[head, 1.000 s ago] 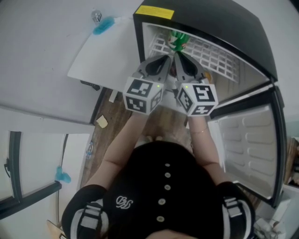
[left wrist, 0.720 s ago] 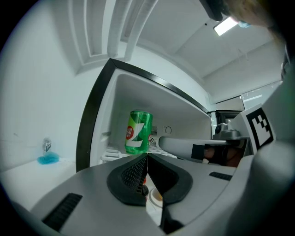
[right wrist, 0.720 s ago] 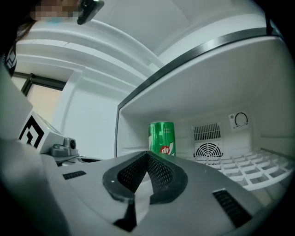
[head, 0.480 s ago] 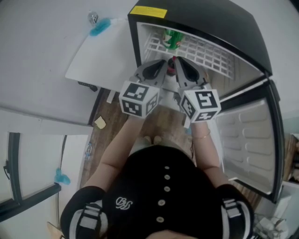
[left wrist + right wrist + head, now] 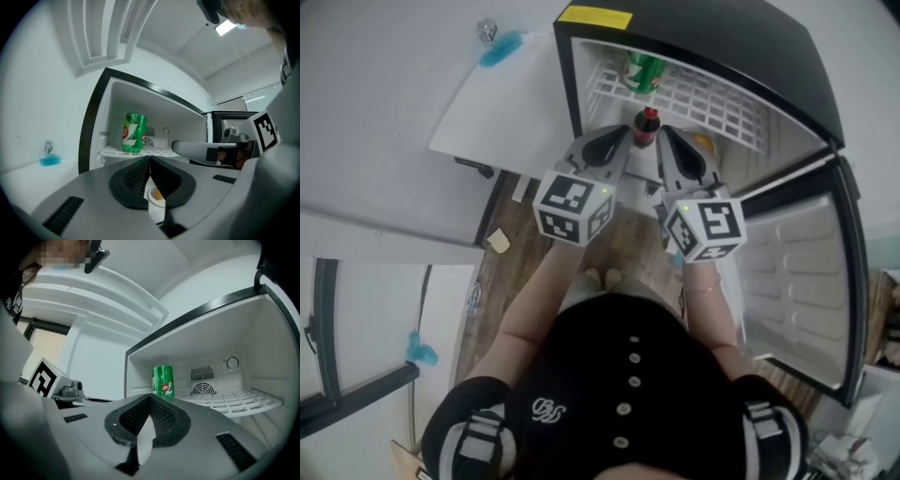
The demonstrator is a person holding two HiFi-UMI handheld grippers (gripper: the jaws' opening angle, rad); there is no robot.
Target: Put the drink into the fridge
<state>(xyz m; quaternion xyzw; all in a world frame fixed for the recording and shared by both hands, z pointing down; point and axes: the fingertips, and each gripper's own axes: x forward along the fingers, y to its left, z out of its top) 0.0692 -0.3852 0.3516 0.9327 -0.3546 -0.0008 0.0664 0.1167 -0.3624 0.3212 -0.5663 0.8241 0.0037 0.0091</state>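
Green soda can [image 5: 644,72] stands upright on white wire shelf [image 5: 717,105] in open black fridge [image 5: 741,42]; L gripper [image 5: 627,133] & R gripper [image 5: 665,138] just outside, both w/ fingers pressed together, empty.

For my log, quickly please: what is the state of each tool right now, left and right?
Left tool: closed, tips together, holding nothing.
Right tool: closed, tips together, holding nothing.
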